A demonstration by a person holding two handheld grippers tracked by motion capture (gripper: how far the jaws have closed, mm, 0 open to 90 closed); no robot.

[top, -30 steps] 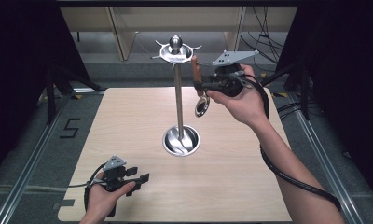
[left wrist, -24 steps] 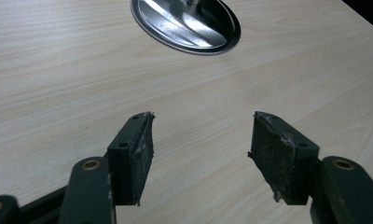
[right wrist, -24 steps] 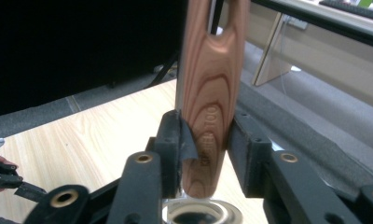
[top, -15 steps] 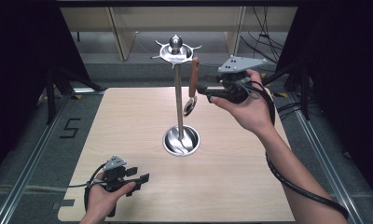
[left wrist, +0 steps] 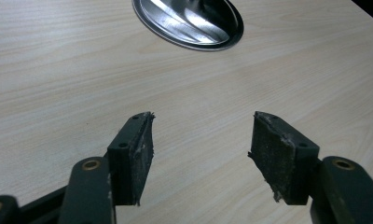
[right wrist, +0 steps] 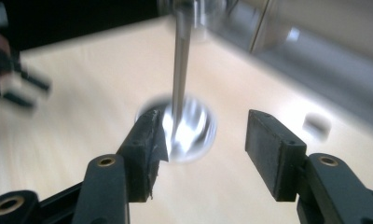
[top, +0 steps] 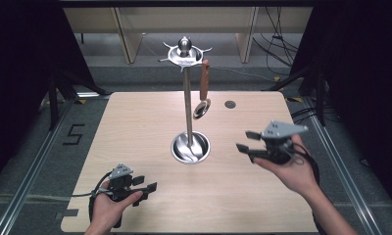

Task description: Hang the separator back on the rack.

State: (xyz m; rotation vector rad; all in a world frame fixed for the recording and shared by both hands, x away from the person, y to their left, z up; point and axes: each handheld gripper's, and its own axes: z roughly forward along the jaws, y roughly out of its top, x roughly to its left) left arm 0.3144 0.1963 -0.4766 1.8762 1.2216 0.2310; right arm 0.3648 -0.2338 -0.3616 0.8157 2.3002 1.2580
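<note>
A small ladle with a brown wooden handle and a polished steel bowl is hanging upright from one hook of the round top ring of a tall chrome utensil stand. Its handle is pointing up to the hook and its bowl is dangling just beside the stand's thin vertical pole, well above the table. The stand's shiny dished round base is sitting on the wood, straight ahead of the right gripper, whose jaws are gaping with nothing between them. The ladle is hanging well apart from that gripper, up beyond its fingertips.
</note>
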